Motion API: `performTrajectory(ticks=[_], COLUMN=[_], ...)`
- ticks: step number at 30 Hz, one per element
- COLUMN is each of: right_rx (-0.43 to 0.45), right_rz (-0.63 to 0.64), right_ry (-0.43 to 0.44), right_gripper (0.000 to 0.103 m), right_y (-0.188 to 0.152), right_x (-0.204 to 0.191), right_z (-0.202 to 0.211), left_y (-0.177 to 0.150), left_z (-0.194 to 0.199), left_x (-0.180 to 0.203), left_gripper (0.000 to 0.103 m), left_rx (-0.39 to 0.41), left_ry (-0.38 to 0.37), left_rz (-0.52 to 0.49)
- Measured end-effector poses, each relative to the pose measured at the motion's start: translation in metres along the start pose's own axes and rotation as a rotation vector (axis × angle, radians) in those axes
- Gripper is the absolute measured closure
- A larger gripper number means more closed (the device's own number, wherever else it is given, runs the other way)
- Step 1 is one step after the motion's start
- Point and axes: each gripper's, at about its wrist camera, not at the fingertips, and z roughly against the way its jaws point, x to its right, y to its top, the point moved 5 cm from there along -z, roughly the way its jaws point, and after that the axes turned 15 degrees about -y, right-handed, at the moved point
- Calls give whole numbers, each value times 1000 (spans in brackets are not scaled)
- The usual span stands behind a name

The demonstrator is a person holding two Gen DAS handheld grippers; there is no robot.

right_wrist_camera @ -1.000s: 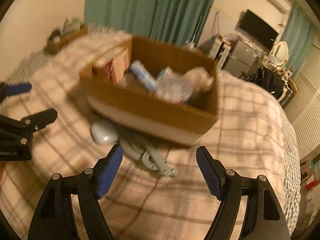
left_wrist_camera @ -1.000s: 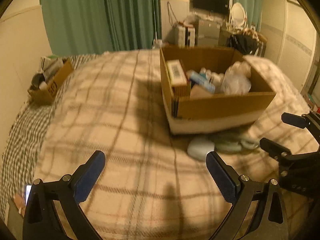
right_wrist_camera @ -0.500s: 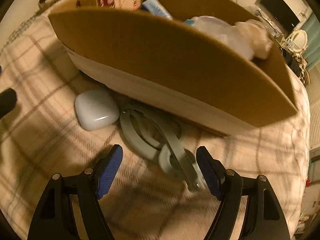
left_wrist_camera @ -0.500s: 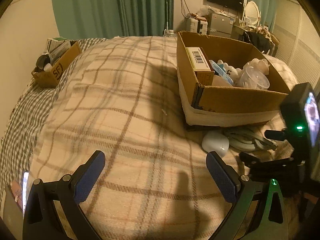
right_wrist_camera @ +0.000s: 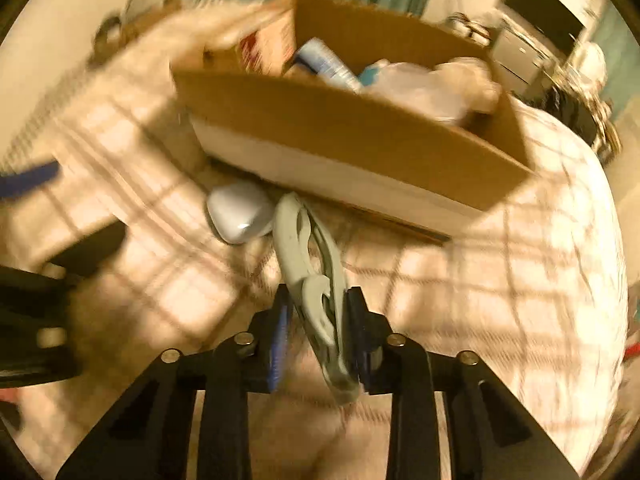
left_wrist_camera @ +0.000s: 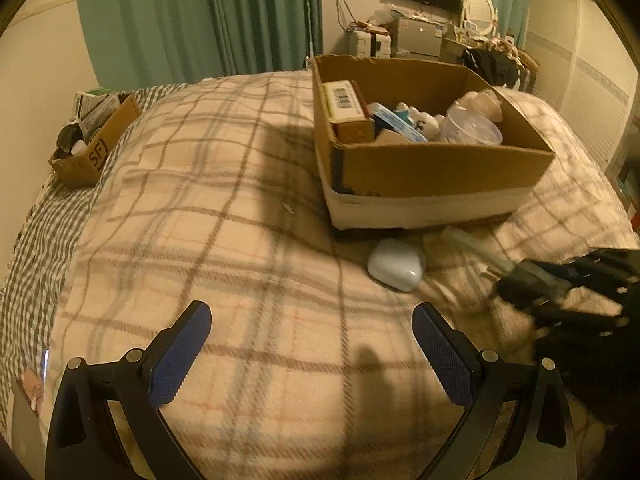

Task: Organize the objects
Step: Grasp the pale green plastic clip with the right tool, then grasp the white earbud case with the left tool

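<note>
Gripping tool [right_wrist_camera: 310,276] beside box [right_wrist_camera: 360,136] | right gripper [right_wrist_camera: 318,334] clamped on handle end | left gripper [left_wrist_camera: 310,354] spread, idle | tool likely stiff, light, slick plastic

Left gripper [left_wrist_camera: 312,354] wide — right gripper [right_wrist_camera: 316,332] seemingly clamped.

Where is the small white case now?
The small white case lies on the plaid blanket, just before the cardboard box, left of the right gripper.
</note>
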Motion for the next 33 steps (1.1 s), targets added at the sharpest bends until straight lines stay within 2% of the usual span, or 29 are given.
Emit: performTrajectory(ticks=[4, 8, 14, 18, 20, 24, 27, 30, 32, 33], right_rx=[31, 75, 118, 105, 83, 40, 16, -4, -6, -3], right_rz=[-77, -133, -199, -213, -219, -219, -223, -226, -227, -229], right_ry=[22, 39, 52, 55, 77, 109, 120, 126, 125, 124], right_gripper=[81, 81, 81, 81, 81, 81, 81, 81, 81, 81], right_y=[-13, -7, 8, 11, 7, -2, -4, -5, -6, -6], right_x=[22, 31, 63, 78, 76, 66, 64, 62, 61, 61], right_z=[21, 45, 69, 63, 54, 34, 24, 16, 15, 15], left_y=[-5, 0, 22, 26, 24, 22, 28, 32, 29, 28], left_z=[-2, -3, -10, -40, -61, -91, -105, -118, -124, -123], left_x=[14, 27, 38, 44, 46, 47, 45, 46, 47, 48], left_gripper=[0, 0, 0, 3, 10, 11, 12, 26, 45, 45], left_rx=[-24, -33, -32, -68, -108, -154, -148, -139, -165, -161], left_ry=[-10, -12, -101, -77, -81, -64, -69, -65, -50, -46], left_rz=[-33, -84, -66, -6, 18, 19, 35, 37, 27, 23])
